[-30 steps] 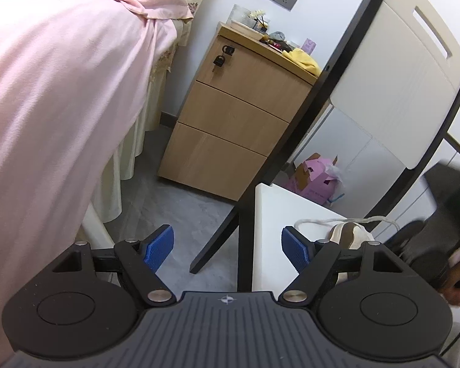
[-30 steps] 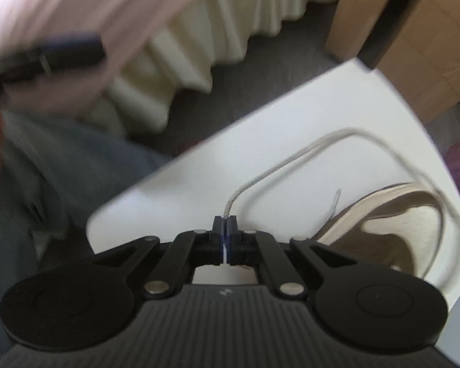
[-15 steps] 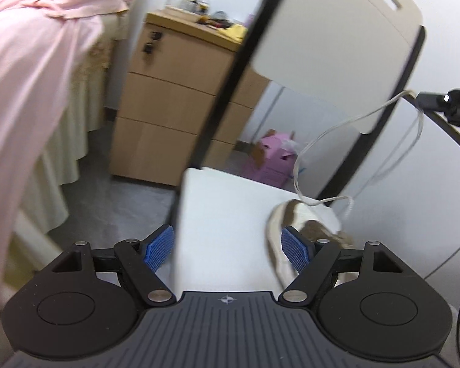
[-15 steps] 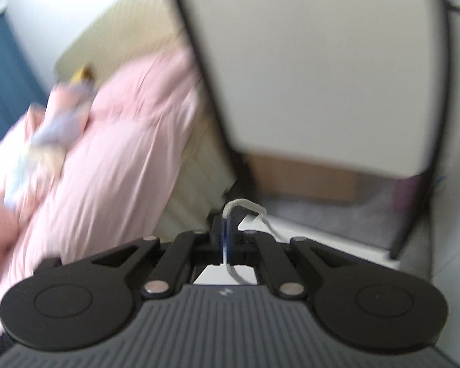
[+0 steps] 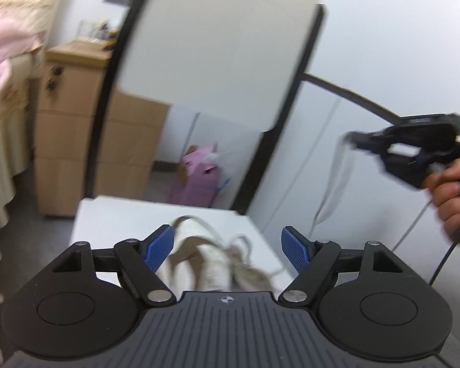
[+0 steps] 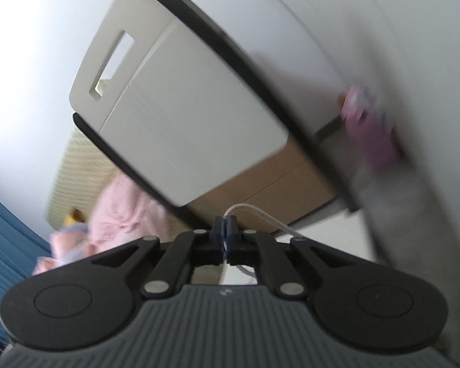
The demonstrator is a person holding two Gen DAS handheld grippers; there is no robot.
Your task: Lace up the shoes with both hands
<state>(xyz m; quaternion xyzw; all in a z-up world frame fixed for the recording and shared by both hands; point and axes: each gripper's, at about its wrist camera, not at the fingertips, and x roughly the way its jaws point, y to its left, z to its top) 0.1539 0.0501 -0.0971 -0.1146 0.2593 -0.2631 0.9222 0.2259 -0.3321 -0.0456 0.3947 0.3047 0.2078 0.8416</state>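
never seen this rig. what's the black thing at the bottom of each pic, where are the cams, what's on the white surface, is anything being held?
No robot here: a person carries a two-finger gripper in each hand, and a fisheye camera on each one looks forward along its fingers. The black shape at the bottom is that gripper's own body.

Left wrist view: the left gripper is open, its blue pads spread wide and holding nothing. Below it a brown and white shoe lies on a white tabletop. At the right edge you see the person's hand holding the right gripper raised, with the shoelace hanging from it.

Right wrist view: the right gripper is shut on that shoelace, which loops out of the closed tips. Both pictures are motion-blurred.
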